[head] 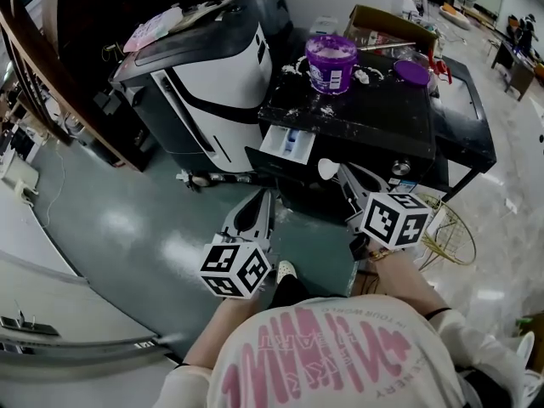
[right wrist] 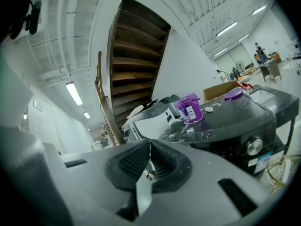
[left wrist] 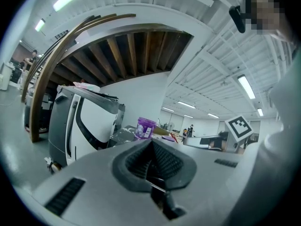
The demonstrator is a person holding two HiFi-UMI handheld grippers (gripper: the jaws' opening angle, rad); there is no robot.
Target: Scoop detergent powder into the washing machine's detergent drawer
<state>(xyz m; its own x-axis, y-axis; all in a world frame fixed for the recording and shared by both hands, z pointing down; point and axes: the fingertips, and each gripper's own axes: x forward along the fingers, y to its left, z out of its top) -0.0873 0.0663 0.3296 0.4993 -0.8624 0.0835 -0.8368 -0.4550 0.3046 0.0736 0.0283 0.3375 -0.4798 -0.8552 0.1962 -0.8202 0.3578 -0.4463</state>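
A black washing machine (head: 374, 126) stands ahead with its white detergent drawer (head: 287, 145) pulled open at the front left. On its top sits an open purple detergent tub (head: 331, 62) (right wrist: 189, 108) (left wrist: 146, 127); the purple lid (head: 411, 72) lies to the tub's right. My right gripper (head: 342, 175) (right wrist: 149, 147) is shut on the handle of a white scoop (head: 327, 169) (right wrist: 142, 194), whose bowl hangs just right of the drawer. My left gripper (head: 264, 197) (left wrist: 151, 144) is shut with nothing in it, below and in front of the drawer.
White powder is spilled across the machine's top (head: 340, 109). A white and black appliance (head: 204, 83) stands to the left of the machine. A cardboard box (head: 387, 24) lies behind, and a wire basket (head: 446, 232) sits on the floor at the right. A wooden staircase rises at the far left.
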